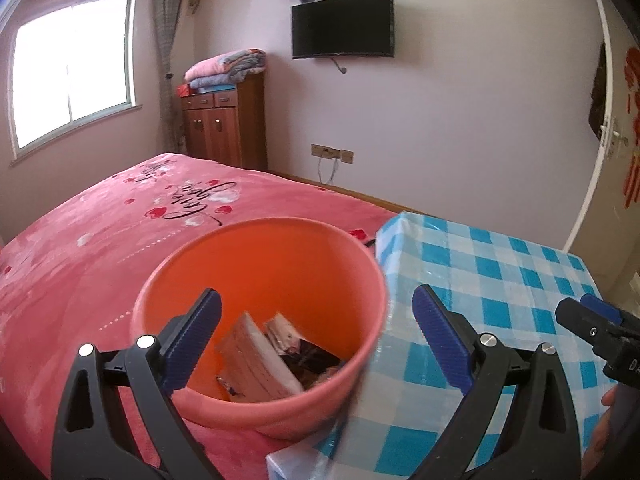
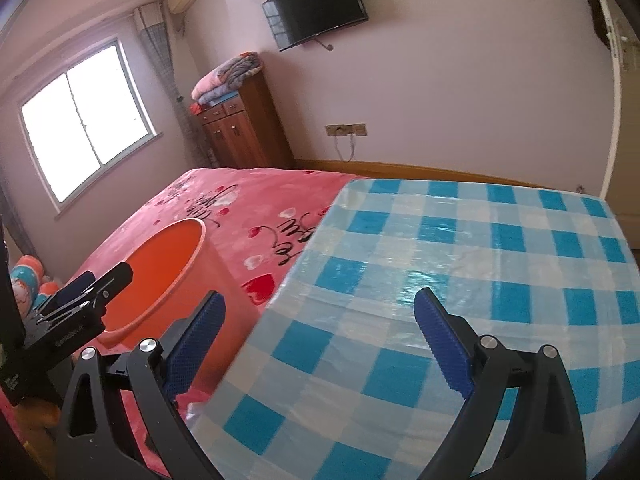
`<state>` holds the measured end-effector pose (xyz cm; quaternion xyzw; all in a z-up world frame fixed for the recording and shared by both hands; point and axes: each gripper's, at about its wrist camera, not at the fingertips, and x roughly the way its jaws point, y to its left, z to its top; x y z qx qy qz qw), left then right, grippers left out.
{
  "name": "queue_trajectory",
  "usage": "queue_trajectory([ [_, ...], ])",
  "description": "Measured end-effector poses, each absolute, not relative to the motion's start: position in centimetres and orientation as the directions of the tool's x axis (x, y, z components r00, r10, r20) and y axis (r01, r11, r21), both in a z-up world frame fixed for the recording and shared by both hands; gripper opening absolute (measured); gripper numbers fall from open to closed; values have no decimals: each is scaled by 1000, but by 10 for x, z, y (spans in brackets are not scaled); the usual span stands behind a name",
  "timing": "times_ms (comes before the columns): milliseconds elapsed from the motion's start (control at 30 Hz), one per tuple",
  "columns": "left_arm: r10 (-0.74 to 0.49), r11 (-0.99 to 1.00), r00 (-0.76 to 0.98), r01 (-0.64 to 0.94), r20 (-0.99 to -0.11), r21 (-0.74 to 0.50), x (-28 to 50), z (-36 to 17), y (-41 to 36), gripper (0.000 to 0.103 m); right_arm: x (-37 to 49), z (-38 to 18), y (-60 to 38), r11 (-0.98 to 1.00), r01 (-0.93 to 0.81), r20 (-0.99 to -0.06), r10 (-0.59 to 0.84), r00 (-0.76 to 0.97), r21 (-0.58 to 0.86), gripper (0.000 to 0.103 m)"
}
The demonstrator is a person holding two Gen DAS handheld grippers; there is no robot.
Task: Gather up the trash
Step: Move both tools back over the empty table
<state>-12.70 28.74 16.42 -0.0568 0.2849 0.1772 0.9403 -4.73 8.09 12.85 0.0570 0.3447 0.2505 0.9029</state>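
An orange bin (image 1: 280, 224) stands on the pink bed, hard against the corner of the checked table. Inside it lie a tan and white booklet (image 1: 260, 360), crumpled paper (image 1: 286, 332) and a dark wrapper (image 1: 312, 356). My left gripper (image 1: 316, 304) hangs open over the bin's near side; its left pad is in front of the bin's wall, its right pad over the table edge, and nothing is pressed between them. My right gripper (image 2: 320, 304) is open above the blue checked table (image 2: 440, 240) with nothing between its fingers. The bin (image 2: 160, 256) also shows at the left of the right wrist view, behind the left gripper (image 2: 92, 284).
The pink bedspread (image 1: 80, 240) fills the left. Against the far wall stand a wooden cabinet (image 1: 224, 128) with folded blankets and a wall-mounted TV (image 1: 342, 26). A window (image 1: 72, 68) is at left, a door (image 1: 600, 128) at right. The right gripper (image 1: 592, 320) enters at the right edge.
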Motion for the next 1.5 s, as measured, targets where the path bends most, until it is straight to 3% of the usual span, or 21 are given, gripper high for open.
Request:
queue_trajectory([
  [1500,-16,1000,781,2,-624,-23,-118,108,116,97,-117,88,-52,993,-93,-556,119,823,76,98],
])
